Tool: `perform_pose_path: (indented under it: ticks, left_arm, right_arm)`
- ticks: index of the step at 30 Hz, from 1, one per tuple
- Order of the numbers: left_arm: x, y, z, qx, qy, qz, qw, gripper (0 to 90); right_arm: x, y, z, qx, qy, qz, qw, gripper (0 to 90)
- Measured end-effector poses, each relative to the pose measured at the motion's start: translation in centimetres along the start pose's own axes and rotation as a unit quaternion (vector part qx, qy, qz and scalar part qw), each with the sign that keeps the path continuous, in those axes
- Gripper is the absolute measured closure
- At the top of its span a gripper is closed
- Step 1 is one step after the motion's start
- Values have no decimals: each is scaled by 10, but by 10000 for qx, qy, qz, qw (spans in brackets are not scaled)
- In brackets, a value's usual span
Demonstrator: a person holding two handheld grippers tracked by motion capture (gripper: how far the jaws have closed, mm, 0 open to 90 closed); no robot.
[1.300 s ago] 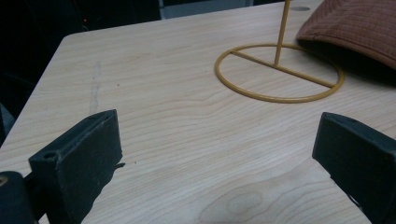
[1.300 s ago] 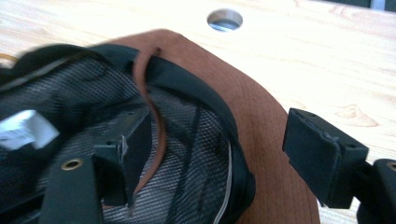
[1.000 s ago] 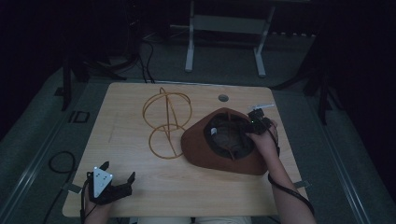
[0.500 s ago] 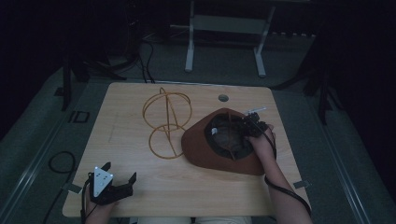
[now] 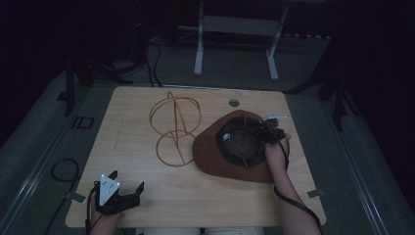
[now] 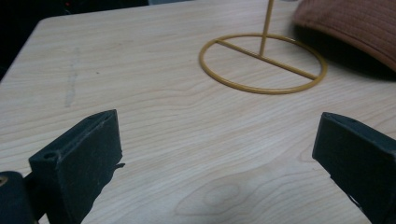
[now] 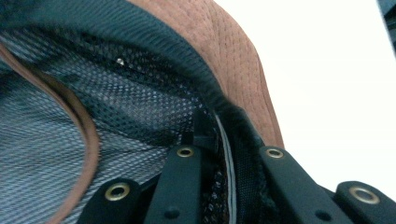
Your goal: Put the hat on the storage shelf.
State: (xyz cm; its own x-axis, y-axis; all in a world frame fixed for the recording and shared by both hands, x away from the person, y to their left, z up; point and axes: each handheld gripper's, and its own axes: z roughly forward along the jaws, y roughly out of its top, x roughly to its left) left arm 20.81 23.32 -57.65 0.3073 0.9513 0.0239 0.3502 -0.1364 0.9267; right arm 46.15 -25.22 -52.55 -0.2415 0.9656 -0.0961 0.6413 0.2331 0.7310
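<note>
Jaws of the right gripper have just been closing & now pinch the hat at its inner band, fabric squeezed between them in the right gripper view; vs the earlier frame we see the hand sitting a bit lower over the crown opening, hat itself in much the same spot on the table's right half, upside down w/ brim flat on the wood. Left gripper hasn't budged at the near-left corner; its jaws stand wide apart w/ nothing between, just bare tabletop. Materials: hat is brown, suede-like & finely dimpled outside, dark mesh lining inside w/ a thin brown cord looping across it; round floppy brim. Wire stand beside the hat is thin mustard-yellow rod, flat ring base w/ crossbar, upright post, crossed hoops on top; tabletop is pale wood grain, rounded corners.
</note>
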Motion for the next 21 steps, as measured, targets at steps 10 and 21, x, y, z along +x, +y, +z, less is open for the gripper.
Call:
perform_pose_path:
  ticks: [10,21]
  left_arm:
    - [-22,6,7,768,-415,372,9955,20]
    - [-56,19,28,928,-921,594,9896,47]
  right_arm:
    - [-17,13,-52,-772,541,635,9935,846]
    - [-38,15,-88,-1171,634,934,9867,846]
